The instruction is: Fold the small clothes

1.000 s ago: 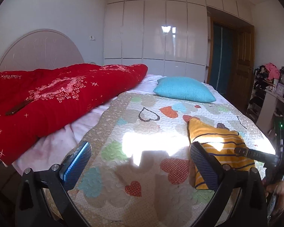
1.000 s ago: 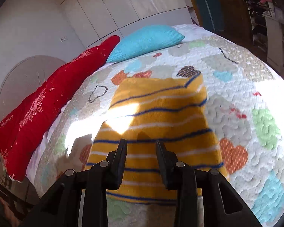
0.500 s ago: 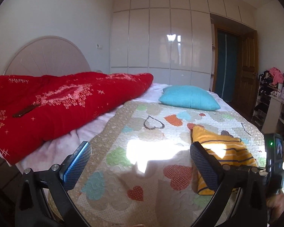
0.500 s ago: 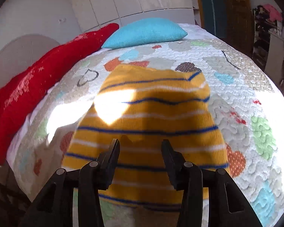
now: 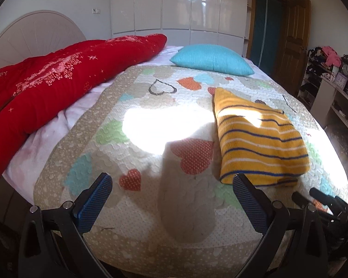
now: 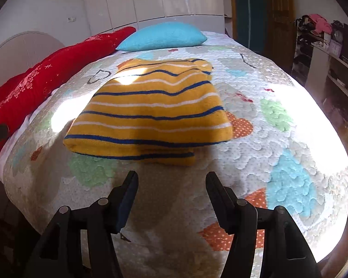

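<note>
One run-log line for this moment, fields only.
striped garment: folded, lying on quilt | left gripper: open, empty | right gripper: open, empty, short of garment's near edge

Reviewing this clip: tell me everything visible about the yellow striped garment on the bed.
The yellow striped garment looks like soft knit or terry, mustard yellow with thin blue and white stripes. It is folded into a flat, roughly rectangular stack, a lower layer peeking out at its near edge. It rests on the heart-patterned quilt, partly sunlit. Neither open gripper touches it.
</note>
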